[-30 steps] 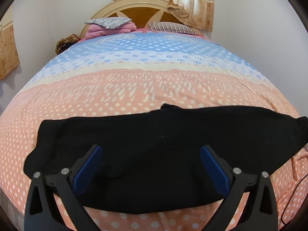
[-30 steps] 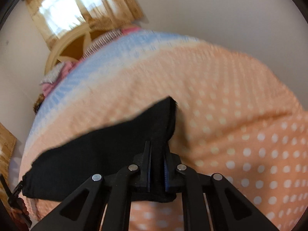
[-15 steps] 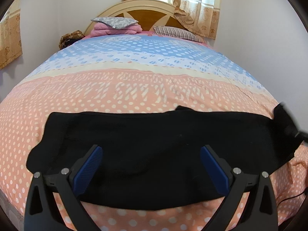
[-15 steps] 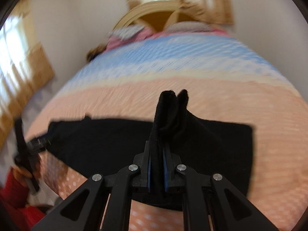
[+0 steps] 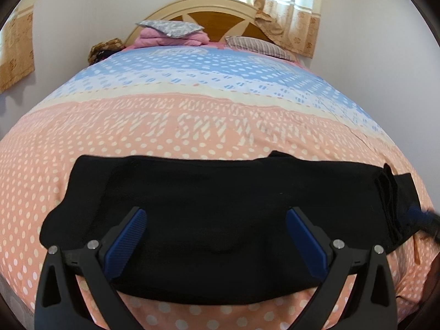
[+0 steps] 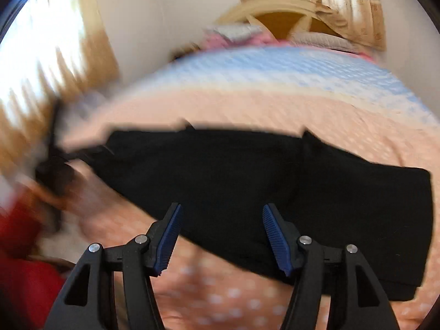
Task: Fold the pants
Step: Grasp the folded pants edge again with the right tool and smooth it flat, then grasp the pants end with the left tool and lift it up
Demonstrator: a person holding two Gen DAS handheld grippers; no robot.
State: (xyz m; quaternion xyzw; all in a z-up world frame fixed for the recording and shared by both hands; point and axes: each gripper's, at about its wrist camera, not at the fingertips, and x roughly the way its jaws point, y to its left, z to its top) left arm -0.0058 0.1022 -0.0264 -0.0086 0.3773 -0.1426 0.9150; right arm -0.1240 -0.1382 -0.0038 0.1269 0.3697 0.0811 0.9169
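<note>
Black pants (image 5: 214, 209) lie flat in a long band across the near part of the bed; they also show in the blurred right wrist view (image 6: 275, 181). Their right end is folded back over itself in a doubled strip (image 5: 390, 192). My left gripper (image 5: 216, 242) is open and empty, hovering over the pants' near edge. My right gripper (image 6: 221, 236) is open and empty above the pants' near edge; it shows as a dark blur at the right edge of the left wrist view (image 5: 425, 220).
The bed has a peach, cream and blue dotted cover (image 5: 209, 115). Pillows and folded pink bedding (image 5: 170, 34) lie at the wooden headboard (image 5: 220, 13). Curtains (image 5: 288, 8) hang behind. A red sleeve (image 6: 22, 269) shows at the left.
My right gripper carried the pants' end over, let go and opened; the end now lies folded on the pants. The left gripper stayed open and drew back a little.
</note>
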